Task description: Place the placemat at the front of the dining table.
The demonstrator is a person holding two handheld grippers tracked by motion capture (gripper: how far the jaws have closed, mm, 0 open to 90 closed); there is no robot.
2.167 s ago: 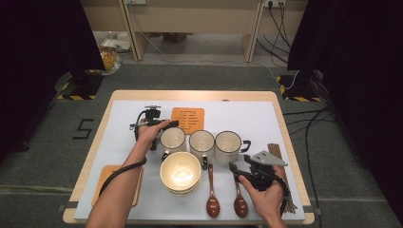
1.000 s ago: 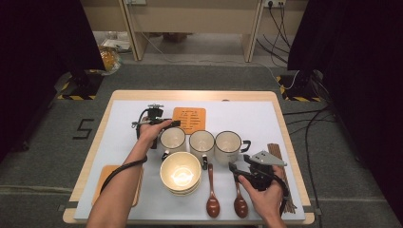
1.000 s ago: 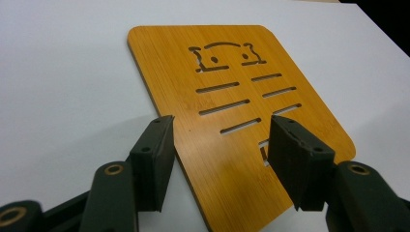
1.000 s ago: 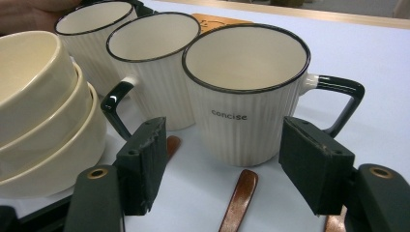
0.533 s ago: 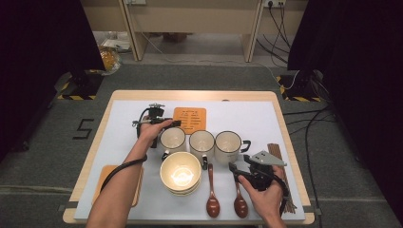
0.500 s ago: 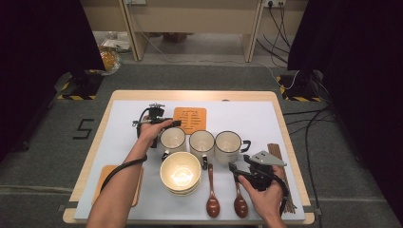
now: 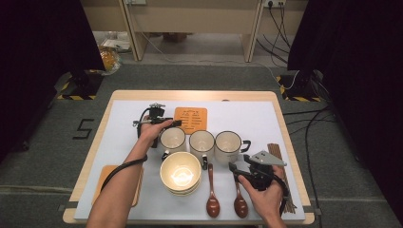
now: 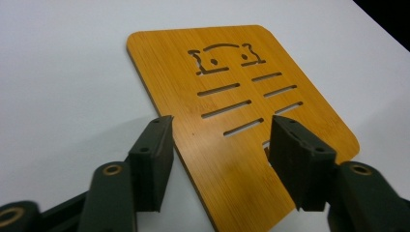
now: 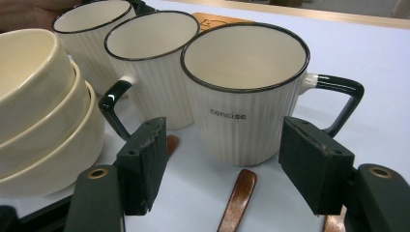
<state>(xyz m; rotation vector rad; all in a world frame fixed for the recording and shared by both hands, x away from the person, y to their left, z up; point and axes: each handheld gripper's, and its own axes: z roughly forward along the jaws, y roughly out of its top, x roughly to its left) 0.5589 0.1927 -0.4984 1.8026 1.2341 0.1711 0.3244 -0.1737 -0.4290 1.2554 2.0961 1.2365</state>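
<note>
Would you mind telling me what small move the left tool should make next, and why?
Probably ease forward and close on the bamboo coaster: the left tool is open, its jaws either side of the coaster's near end, not yet pinching it.

Even overhead light on the table (image 7: 247, 118); surroundings dark at nine and three o'clock (glare inside the bowl (image 7: 180, 173)); close-up jaws slightly soft.

Each hand carries 1 black gripper with 2 blocky matte jaws. The left gripper (image 7: 164, 123) has brass-coloured rivets at the jaw pivots and small round screw recesses in the jaw sides; a black cable trails from it along the bare forearm. The right gripper (image 7: 236, 168) carries a grey 3-cornered top plate, and its jaw edges are scuffed pale.
</note>
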